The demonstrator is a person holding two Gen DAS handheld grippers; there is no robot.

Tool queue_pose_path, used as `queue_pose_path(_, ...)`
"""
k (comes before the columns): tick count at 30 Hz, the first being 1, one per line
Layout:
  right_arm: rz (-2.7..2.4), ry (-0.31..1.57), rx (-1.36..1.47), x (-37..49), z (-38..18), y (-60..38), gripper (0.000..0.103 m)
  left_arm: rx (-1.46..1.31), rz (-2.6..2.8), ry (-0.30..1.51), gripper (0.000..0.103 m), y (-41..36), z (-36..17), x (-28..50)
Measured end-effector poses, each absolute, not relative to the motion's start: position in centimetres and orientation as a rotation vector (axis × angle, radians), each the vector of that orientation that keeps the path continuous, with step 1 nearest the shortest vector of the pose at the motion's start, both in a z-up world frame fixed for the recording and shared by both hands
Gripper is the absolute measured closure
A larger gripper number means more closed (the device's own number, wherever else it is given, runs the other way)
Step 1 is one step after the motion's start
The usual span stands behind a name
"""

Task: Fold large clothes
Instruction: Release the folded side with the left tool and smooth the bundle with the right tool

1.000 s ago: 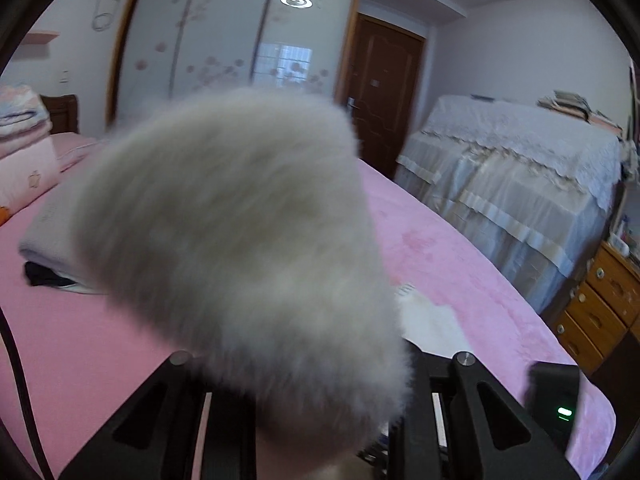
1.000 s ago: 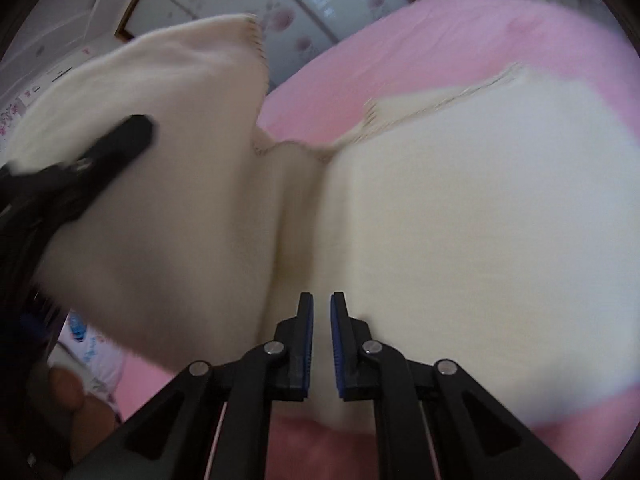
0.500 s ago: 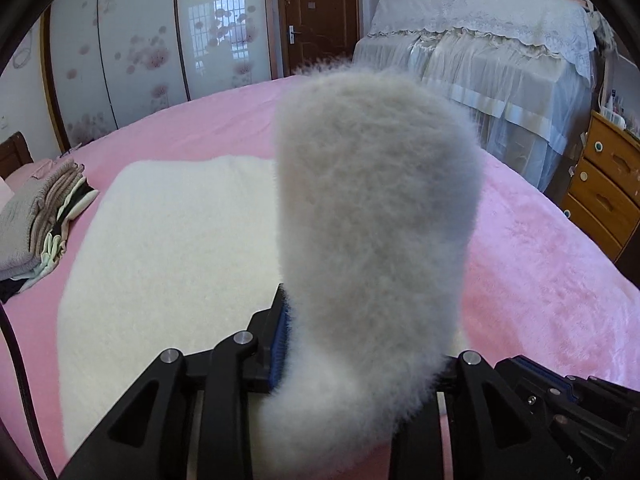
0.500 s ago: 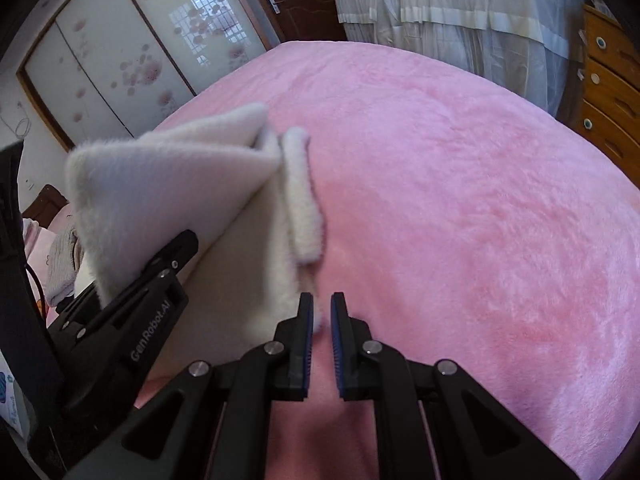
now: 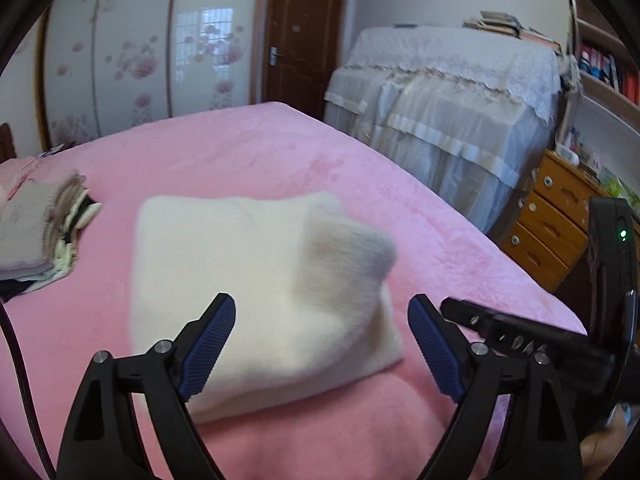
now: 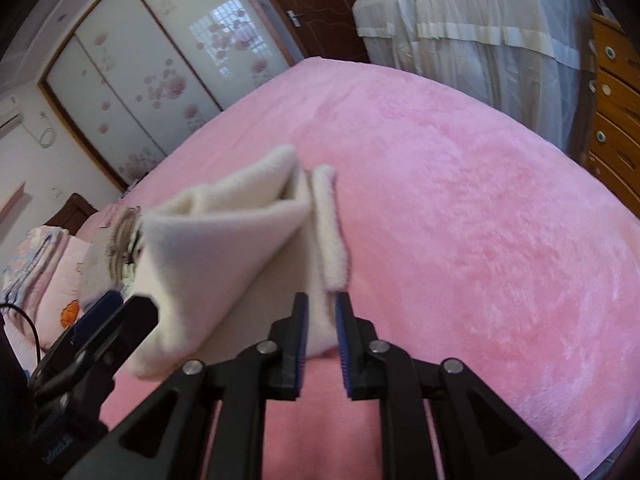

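A cream fleece garment (image 5: 248,272) lies folded on the pink bed (image 5: 248,152). Its near right corner flap (image 5: 344,252) stands up, free of any grip. My left gripper (image 5: 322,320) is open and empty, with its jaws wide apart just in front of the garment's near edge. In the right wrist view the garment (image 6: 224,248) shows a raised upper layer. My right gripper (image 6: 321,312) is nearly closed, with the garment's near right edge (image 6: 320,320) between its jaws. The left gripper's finger (image 6: 120,320) shows at the left of that view.
A stack of folded clothes (image 5: 36,232) sits on the bed to the left. Pillows (image 6: 36,272) lie at the headboard. A covered piece of furniture (image 5: 452,120) and a wooden drawer chest (image 5: 556,224) stand to the right of the bed.
My left gripper opened and let go of the fleece fold it held up. The fold dropped onto the garment. My right gripper stayed on the edge and opened slightly.
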State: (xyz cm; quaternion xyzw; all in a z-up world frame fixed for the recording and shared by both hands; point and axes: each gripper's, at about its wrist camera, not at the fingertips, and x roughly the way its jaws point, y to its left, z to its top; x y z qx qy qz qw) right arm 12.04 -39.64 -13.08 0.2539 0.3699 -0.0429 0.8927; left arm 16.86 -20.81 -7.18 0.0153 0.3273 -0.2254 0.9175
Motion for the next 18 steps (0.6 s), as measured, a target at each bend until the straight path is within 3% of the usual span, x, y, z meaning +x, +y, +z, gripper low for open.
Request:
queue_pose_path(5, 0.039, 0.722, 0.480, 13.9, -8.5, -38.6, 0.065, 0.013, -0.295, 0.709, 0.014, -15.2, -6.0, 18.6)
queue_pose_path(7, 0.085, 0.732, 0.447, 15.5, -7.1, -37.8, 0.053, -0.006, -0.243, 0.748, 0.014, -13.0, -6.7, 19.9)
queue_pose_path(10, 0.144, 0.772, 0.372, 18.3, -6.2, -36.2, 0.051, -0.041, -0.199, 0.809, 0.014, -10.2, -8.5, 21.8)
queue_pose_path(16, 0.193, 0.934, 0.222, 23.8, -8.5, -32.9, 0.052, -0.087, -0.208, 0.929, 0.014, -7.8, -12.3, 25.3)
queue_pose_path(17, 0.173, 0.948, 0.184, 24.3, -9.1, -32.5, 0.056, -0.095, -0.214, 0.940, 0.014, -7.6, -12.7, 25.9)
queue_pose_path(18, 0.153, 0.953, 0.135, 24.4, -9.6, -31.9, 0.076, -0.097, -0.217, 0.948, 0.014, -7.8, -13.1, 26.4)
